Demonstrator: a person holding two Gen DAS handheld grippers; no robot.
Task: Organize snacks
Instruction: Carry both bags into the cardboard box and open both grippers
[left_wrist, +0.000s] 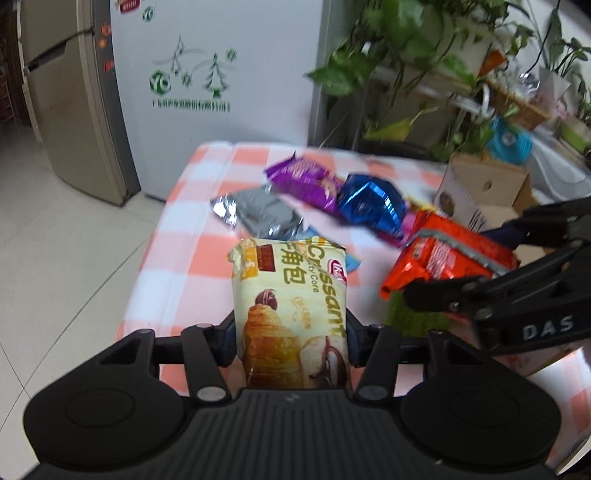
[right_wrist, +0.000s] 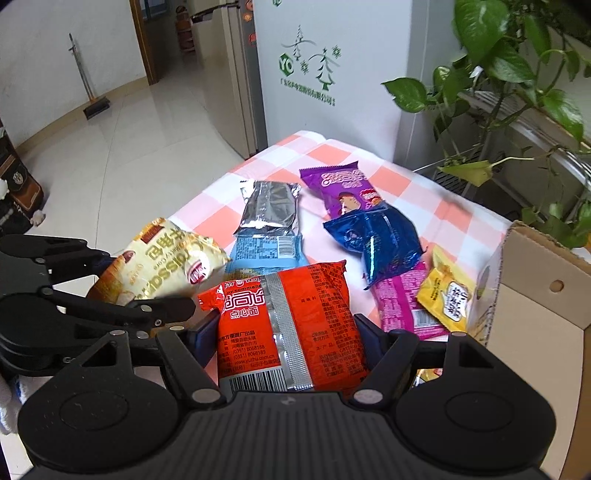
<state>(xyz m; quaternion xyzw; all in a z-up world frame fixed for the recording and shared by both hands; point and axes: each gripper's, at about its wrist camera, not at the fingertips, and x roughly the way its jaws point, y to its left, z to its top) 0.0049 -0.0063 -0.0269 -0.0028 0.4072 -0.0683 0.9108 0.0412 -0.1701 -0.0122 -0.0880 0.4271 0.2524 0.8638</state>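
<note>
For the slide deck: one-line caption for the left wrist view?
Left claw shut on a croissant pack above the checked tablecloth, loose snacks beyond.

Both grippers are matte black plastic: the left gripper (left_wrist: 291, 343) has silver rivets; the right gripper (right_wrist: 286, 341) bears white "DAS" lettering.

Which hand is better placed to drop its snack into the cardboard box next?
Probably the right. Its tongs hold the orange pack right beside the box, while the left tongs, gripping the croissant pack, are farther from it.
</note>
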